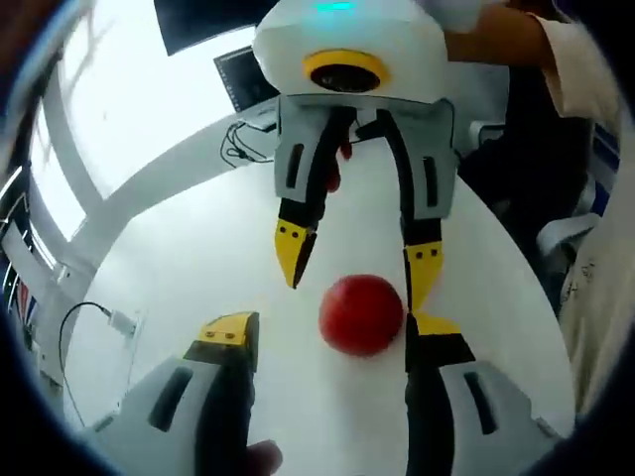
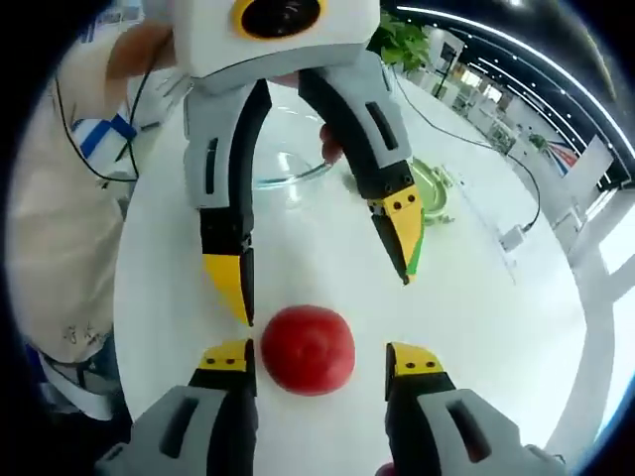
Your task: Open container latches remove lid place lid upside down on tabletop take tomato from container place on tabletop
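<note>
Squarely on the white tabletop (image 2: 476, 297) sits the round red tomato (image 2: 308, 349), between both parted, empty grippers, left gripper (image 1: 327, 337) and right gripper (image 2: 319, 362) facing. Behind stand a clear glass container (image 2: 288, 164) and green-rimmed lid (image 2: 432, 193).

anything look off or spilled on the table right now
Nothing stands out. The tomato sits whole on the white tabletop between both open tools, the left tool and the right tool, with no spill around it. Behind, the clear glass container stands upright beside the green lid; which way up the lid lies is unclear.
</note>
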{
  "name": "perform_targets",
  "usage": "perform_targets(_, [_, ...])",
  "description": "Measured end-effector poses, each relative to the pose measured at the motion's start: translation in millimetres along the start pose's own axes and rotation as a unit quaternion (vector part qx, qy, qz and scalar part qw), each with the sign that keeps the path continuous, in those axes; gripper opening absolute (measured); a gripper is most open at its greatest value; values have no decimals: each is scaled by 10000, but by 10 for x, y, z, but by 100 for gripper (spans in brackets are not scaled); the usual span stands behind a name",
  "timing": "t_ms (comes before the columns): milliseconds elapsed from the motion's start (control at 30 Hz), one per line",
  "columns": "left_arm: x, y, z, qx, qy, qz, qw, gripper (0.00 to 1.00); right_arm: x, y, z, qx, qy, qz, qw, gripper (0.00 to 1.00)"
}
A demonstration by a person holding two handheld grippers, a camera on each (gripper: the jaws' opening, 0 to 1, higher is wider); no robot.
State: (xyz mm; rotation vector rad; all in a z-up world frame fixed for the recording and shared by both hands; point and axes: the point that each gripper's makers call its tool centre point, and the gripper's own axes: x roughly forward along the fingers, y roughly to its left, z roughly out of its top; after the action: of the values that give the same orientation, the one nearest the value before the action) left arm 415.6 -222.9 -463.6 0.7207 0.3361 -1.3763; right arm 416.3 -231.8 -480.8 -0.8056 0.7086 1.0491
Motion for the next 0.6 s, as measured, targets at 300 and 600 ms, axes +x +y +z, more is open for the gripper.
perform_targets(300, [-455,231,196,-180,-559,427,9974,51,-254,-158,353,69,-640,-500,9967,47])
perform_targets(600, [-1035,350,223,-408,-1155,983,9876,51,-532,-370,667,159,-1536,-1145,9813,47])
